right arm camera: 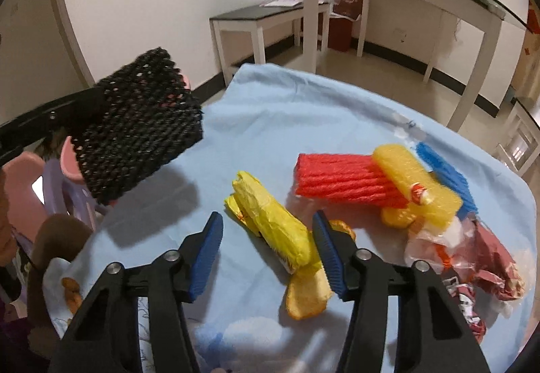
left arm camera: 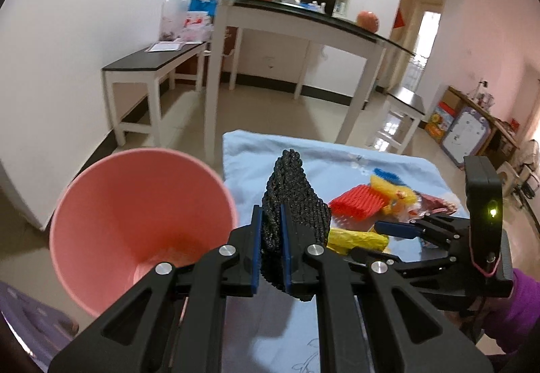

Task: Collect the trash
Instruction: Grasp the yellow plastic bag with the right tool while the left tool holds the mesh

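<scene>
A black foam net (left arm camera: 293, 204) is pinched between the blue pads of the left gripper (left arm camera: 271, 248) and is held up in the air, off the blue cloth (right arm camera: 287, 110). A pink bin (left arm camera: 135, 214) is seen just beside the held net, past the left edge of the cloth, with its mouth open. The right gripper (right arm camera: 270, 258) is held low over the cloth with its jaws partly apart, and nothing is pinched by them. A crumpled yellow wrapper (right arm camera: 270, 224) is seen between the two blue pads, but it is not squeezed. An orange peel (right arm camera: 305, 295) is lying just under the near end of that wrapper. Near the right edge of the cloth more trash is piled: a red foam net (right arm camera: 337, 177), a yellow foam net (right arm camera: 415, 180) laid on top of it, a blue foam net (right arm camera: 445, 174) behind, and a crinkled plastic bag (right arm camera: 472, 258). A white table (left arm camera: 303, 22) and a low bench (left arm camera: 152, 66) are seen far behind.
</scene>
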